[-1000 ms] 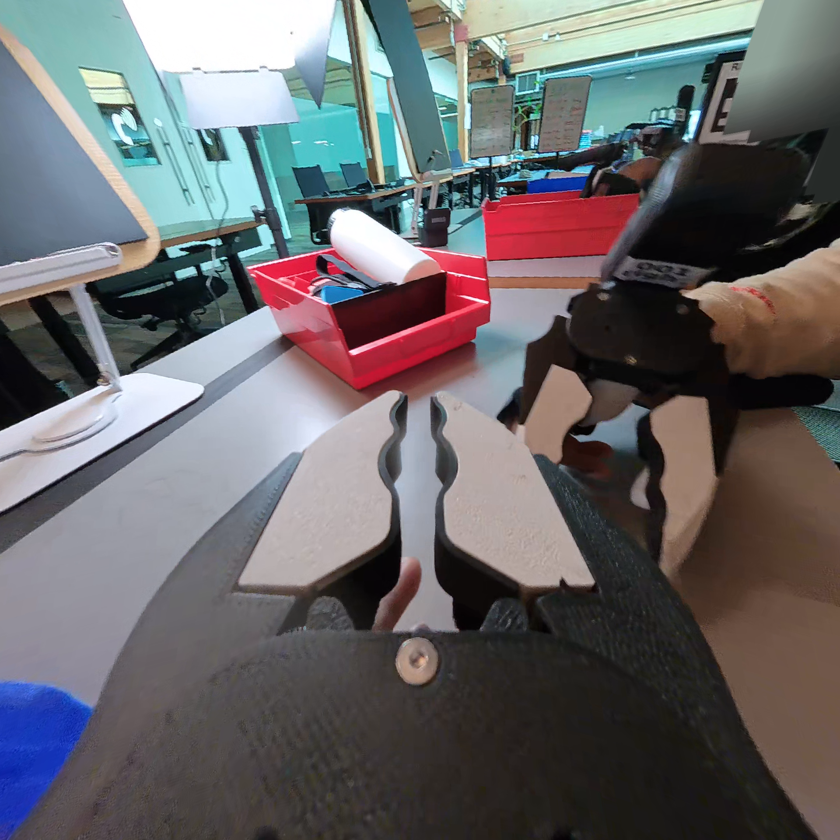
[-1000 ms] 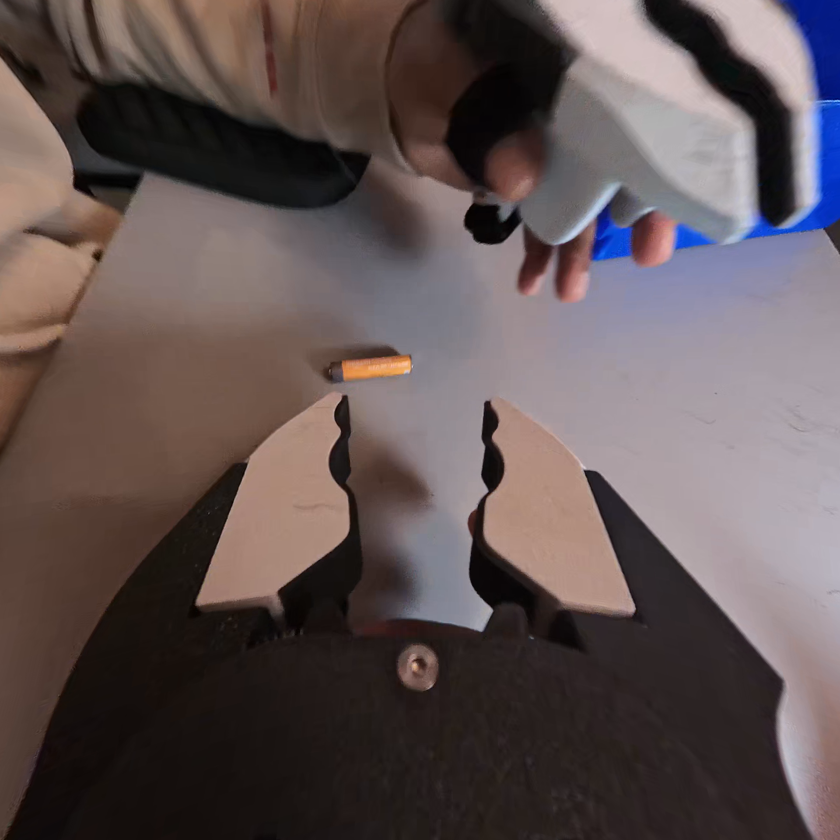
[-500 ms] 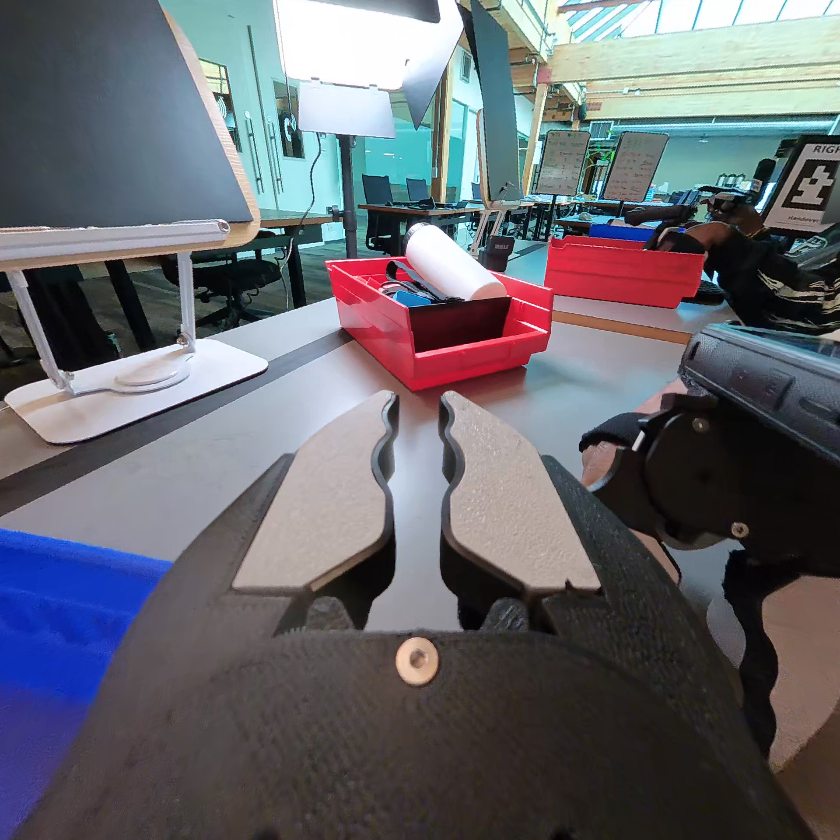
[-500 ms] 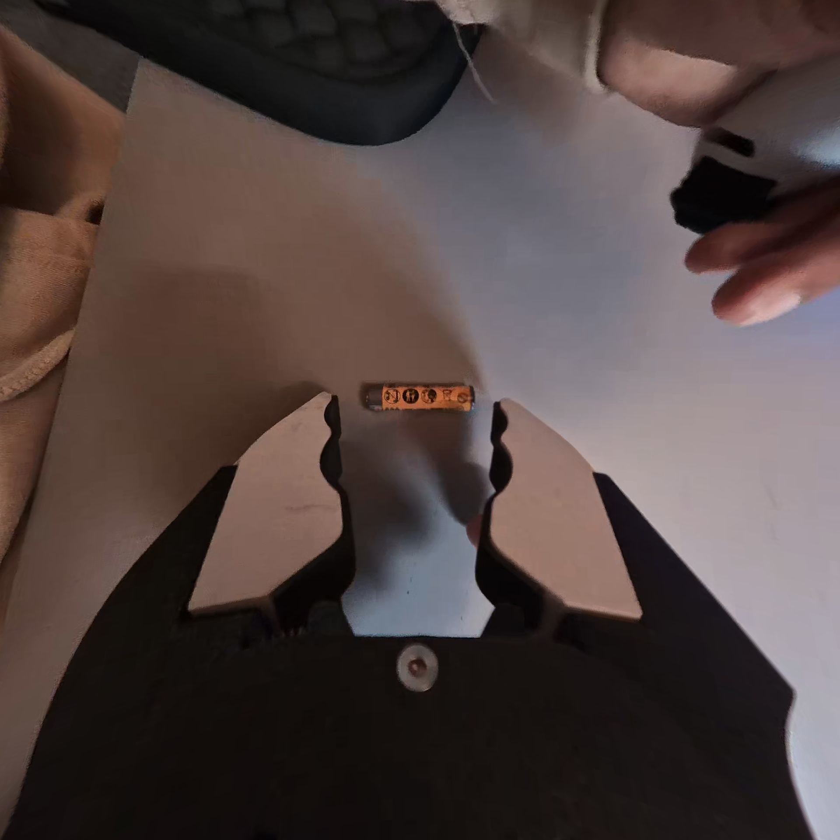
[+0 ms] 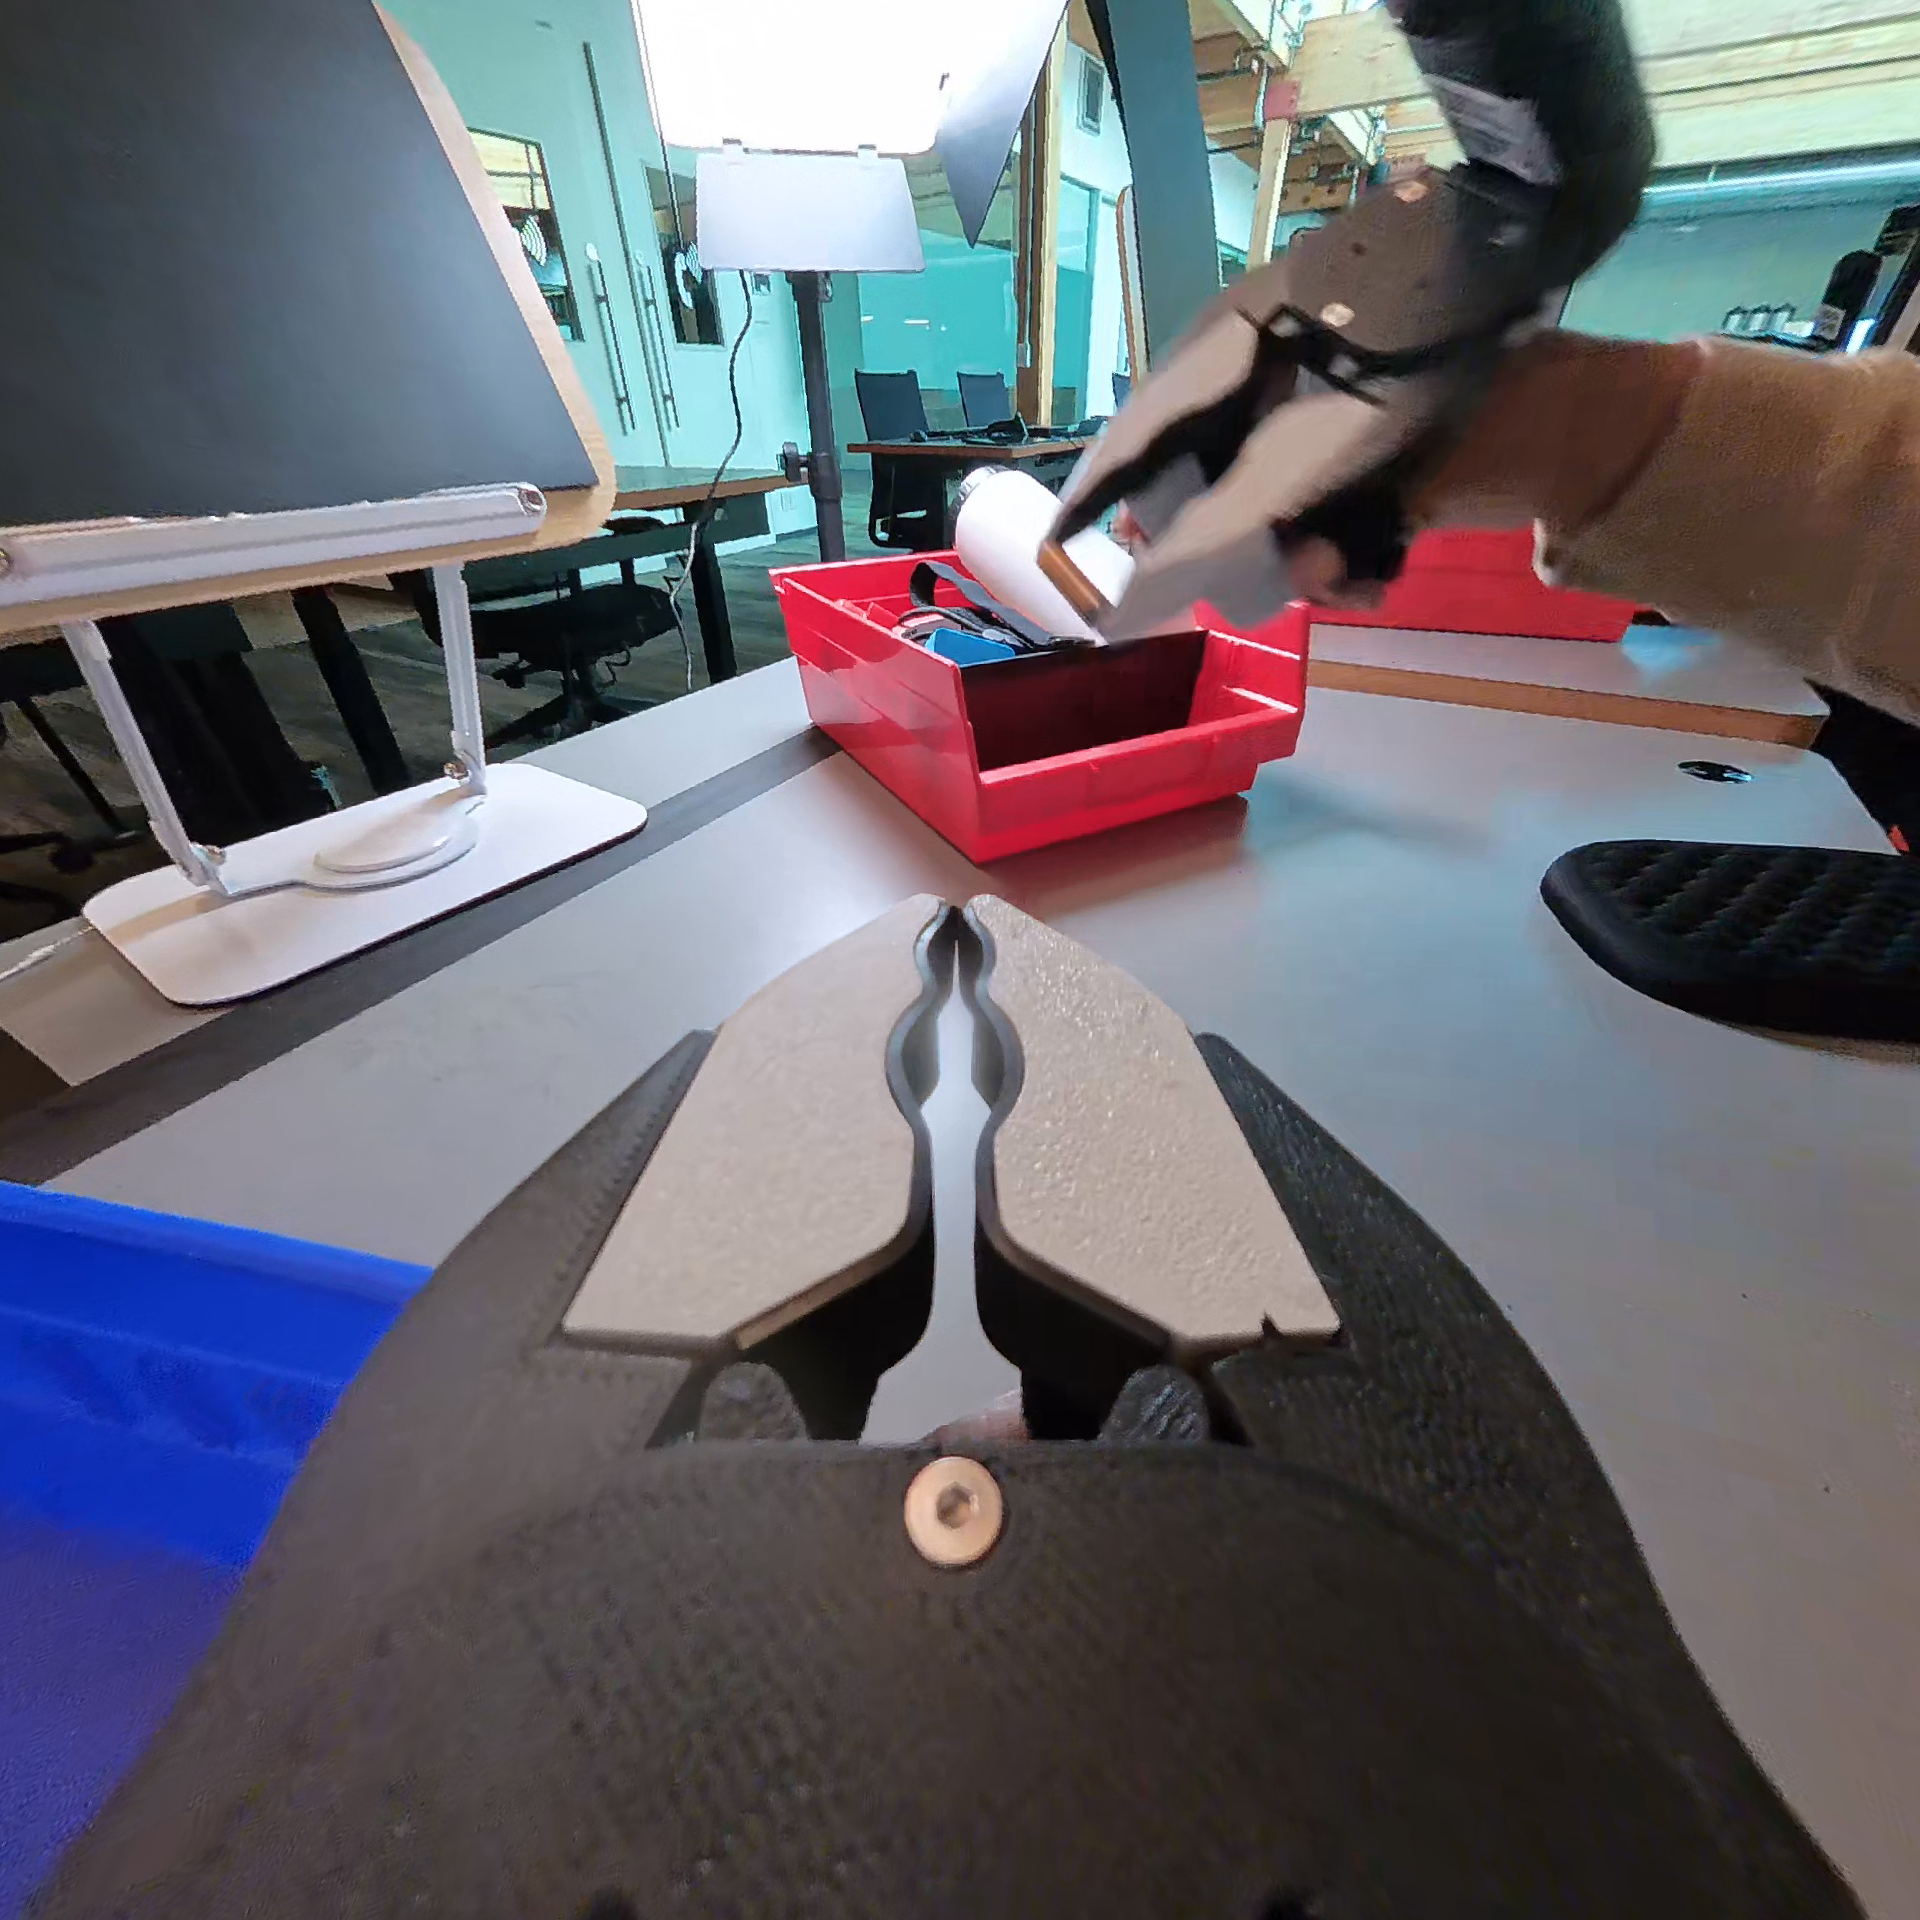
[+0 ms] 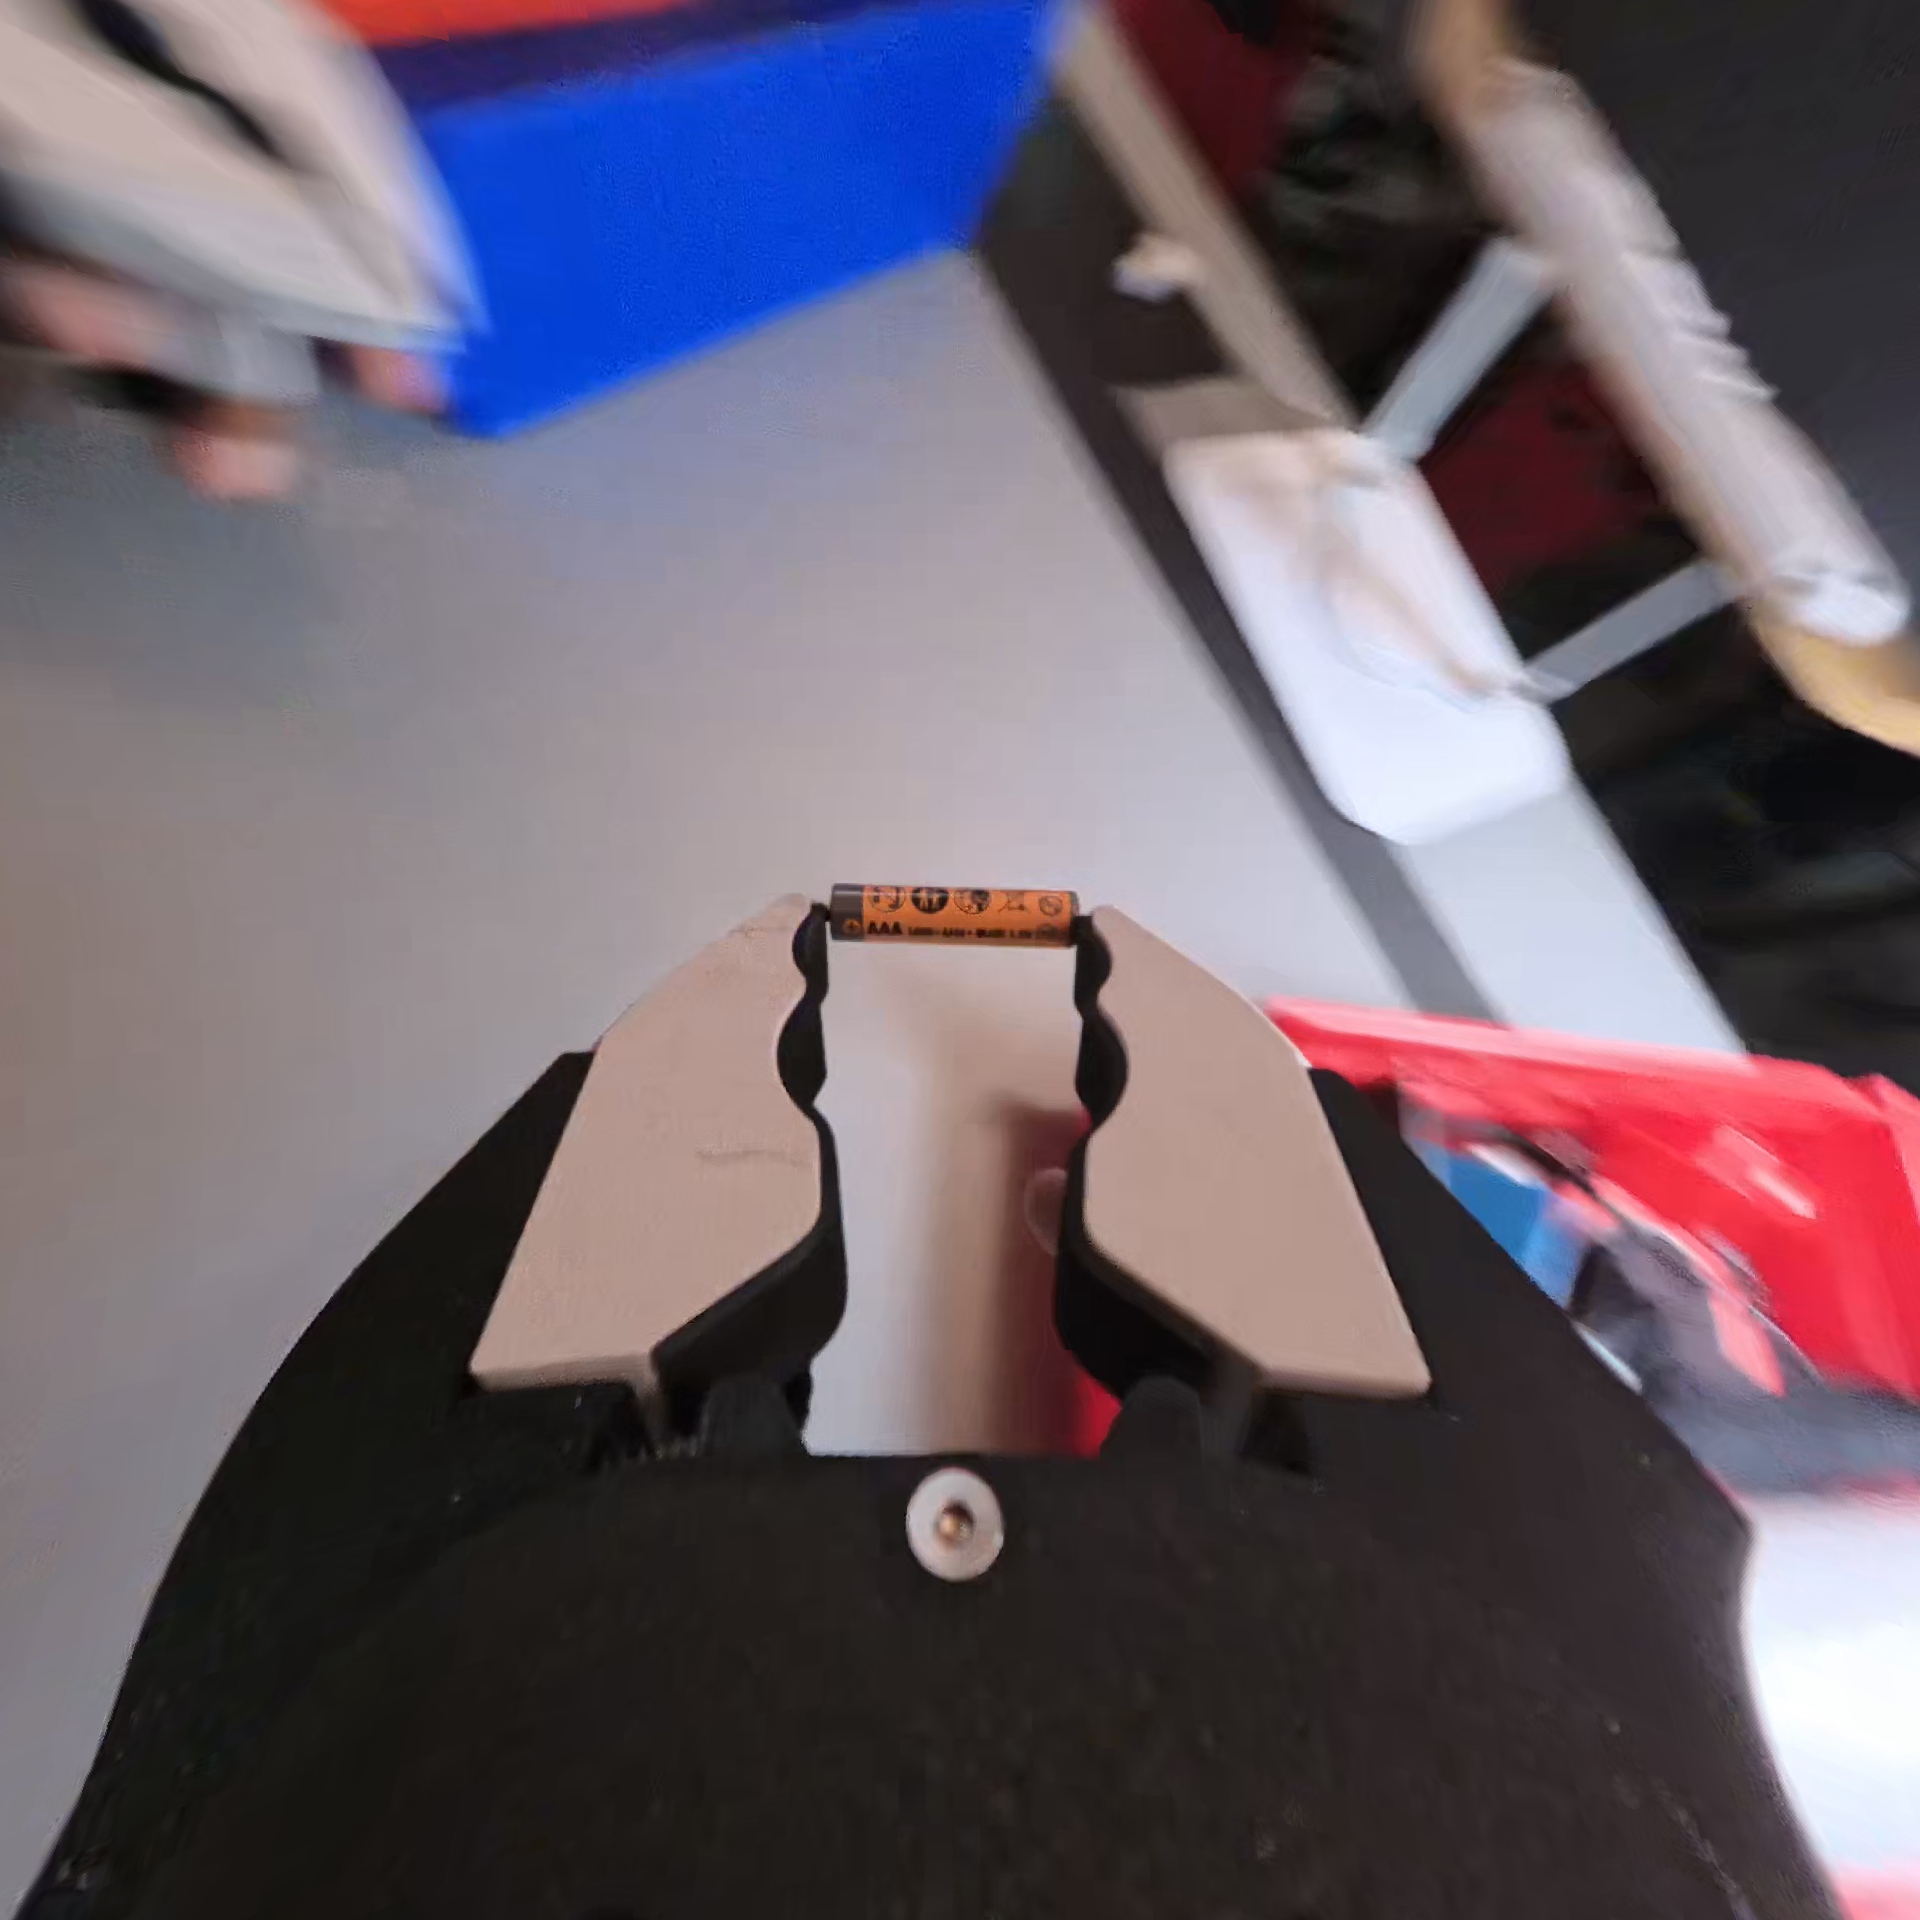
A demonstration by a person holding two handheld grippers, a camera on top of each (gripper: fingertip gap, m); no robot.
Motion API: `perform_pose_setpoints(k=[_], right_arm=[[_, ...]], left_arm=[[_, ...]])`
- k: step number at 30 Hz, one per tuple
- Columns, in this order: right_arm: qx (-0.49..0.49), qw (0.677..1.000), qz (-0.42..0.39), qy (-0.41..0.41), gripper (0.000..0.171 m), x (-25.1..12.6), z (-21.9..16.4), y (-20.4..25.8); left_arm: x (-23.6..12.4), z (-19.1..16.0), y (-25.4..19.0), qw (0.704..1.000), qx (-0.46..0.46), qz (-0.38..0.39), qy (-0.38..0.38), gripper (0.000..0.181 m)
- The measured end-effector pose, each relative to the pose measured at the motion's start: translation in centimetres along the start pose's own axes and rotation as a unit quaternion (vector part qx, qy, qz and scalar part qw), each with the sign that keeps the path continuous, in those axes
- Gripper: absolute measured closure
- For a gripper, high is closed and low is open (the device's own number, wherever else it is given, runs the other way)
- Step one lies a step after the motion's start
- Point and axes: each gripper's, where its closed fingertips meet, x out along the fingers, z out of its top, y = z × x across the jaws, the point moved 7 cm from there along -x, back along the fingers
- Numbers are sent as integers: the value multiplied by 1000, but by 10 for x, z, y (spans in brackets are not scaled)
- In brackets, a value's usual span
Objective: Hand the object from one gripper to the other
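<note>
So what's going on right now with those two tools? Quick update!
Right tool shut on battery, pinched end to end at the tips, lifted off the table. Left tool shut, empty. Nothing between them.

Red bin (image 5: 1039, 774) on grey table (image 5: 1455, 1091) at 12 o'clock in left wrist view, open front toward camera, dark divider inside. White cylinder (image 5: 1013, 545) lies tilted over its back edge, with black straps and something blue (image 5: 966, 646) beside it. White stand base (image 5: 364, 862) at 10 o'clock, thin legs up to a wood-edged dark board (image 5: 239, 270). Blue bin (image 5: 156, 1403) at 8 o'clock. Black mesh pad (image 5: 1745, 925) at 3 o'clock. Second red bin (image 5: 1507, 587) at 1 o'clock. Light panel on pole (image 5: 808, 223) and office chairs behind. Right wrist view too blurred for detail.
</note>
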Motion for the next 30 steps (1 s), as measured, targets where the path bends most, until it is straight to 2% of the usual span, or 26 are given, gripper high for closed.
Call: perform_pose_setpoints(k=[1, 3, 8, 12, 16, 19, 22, 26, 30], right_arm=[[13, 999, -49, 19, 126, -6, -10, -30], [41, 990, -114, 70, 126, -11, -34, -81], [105, 969, -148, 165, 126, 10, -81, -158], [151, 974, -111, 130, 126, 34, -78, -175], [133, 977, -152, 74, 114, 31, -61, -181], [136, 977, -165, 1, 111, 15, -47, -172], [143, 973, -159, -89, 112, -8, -35, -144], [165, 968, -90, -167, 115, -31, -36, -81], [196, 960, -5, -200, 125, -34, -53, -14]], left_arm=[[1, -2, -1, 1000, 0, -2, 3, 181], [2, -4, -2, 1000, 3, -3, 12, 181], [6, -12, -6, 999, -1, -5, 32, 180], [8, -17, -6, 999, 0, -3, 43, 180], [7, -18, -4, 999, 6, -3, 43, 175], [6, -17, -3, 999, -2, -11, 40, 170], [3, -14, -1, 999, -8, -6, 31, 170], [-3, -3, 5, 1000, -2, 22, 18, 177], [-24, 25, 21, 996, 33, 64, 43, 181]])
